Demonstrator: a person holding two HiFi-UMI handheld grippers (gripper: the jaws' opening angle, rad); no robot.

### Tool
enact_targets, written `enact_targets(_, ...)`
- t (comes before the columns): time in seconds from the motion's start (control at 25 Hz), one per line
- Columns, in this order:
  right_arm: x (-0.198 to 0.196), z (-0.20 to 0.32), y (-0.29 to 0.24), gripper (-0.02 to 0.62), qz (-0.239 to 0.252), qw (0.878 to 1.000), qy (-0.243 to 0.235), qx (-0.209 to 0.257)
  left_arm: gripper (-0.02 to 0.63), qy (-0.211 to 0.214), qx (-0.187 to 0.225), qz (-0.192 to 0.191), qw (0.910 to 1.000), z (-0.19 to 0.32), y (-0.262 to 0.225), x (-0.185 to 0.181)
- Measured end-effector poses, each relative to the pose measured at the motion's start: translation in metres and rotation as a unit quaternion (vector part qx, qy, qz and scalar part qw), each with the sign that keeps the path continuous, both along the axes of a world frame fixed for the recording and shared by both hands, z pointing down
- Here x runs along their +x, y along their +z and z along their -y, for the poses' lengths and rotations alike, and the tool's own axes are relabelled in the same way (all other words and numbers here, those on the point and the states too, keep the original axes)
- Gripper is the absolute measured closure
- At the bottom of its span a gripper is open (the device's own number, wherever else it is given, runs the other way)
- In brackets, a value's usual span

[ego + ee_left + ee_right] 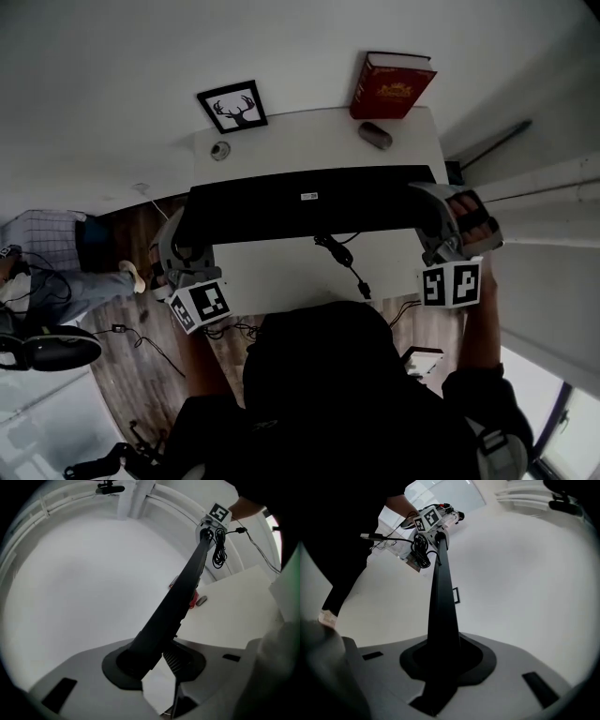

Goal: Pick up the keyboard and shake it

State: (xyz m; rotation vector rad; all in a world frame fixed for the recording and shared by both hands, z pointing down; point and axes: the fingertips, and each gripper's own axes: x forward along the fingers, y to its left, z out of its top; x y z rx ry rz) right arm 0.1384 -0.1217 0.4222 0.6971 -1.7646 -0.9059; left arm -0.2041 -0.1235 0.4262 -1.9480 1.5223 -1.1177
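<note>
Black keyboard (309, 202) gripped at both ends above the desk (300, 131).
The left claw (178, 251) and right claw (439, 225) each clamp narrow on one end; it looks lifted clear of the desk, though the steep head view makes that hard to judge. Keys face away, only the underside shows. Its cable (345, 261) dangles; the person's dark hood (319, 375) hides the desk's near edge.

the keyboard (309, 211) is matt black plastic, the desk (300, 141) smooth white.
</note>
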Motion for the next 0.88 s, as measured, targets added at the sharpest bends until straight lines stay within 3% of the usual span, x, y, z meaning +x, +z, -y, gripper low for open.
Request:
enact_targets(0.24, 0.024, -0.014, 0.065, 0.506, 0.011, 0.994, 0.001, -0.108, 0.477, -0.003, -0.107, 0.010, 0.9942, -0.012, 0.060, 0.025)
enact_targets(0.44, 0.045, -0.043, 0.124, 0.506, 0.033, 0.974, -0.015, -0.223, 0.477, 0.018, -0.199, 0.041, 0.9790, -0.049, 0.106, 0.049)
enact_targets(0.56, 0.052, -0.065, 0.158, 0.506, 0.037, 0.952, -0.027, -0.301, 0.479, 0.017, -0.265, 0.037, 0.9635, -0.076, 0.139, 0.057)
enact_targets(0.72, 0.059, -0.091, 0.207, 0.506, 0.021, 0.912, -0.051, -0.406, 0.477, 0.012, -0.364, 0.031, 0.9308, -0.109, 0.185, 0.065)
enact_targets(0.88, 0.064, -0.104, 0.235, 0.508, 0.001, 0.888, -0.078, -0.453, 0.479, 0.009, -0.425, 0.018, 0.9050, -0.128, 0.214, 0.070)
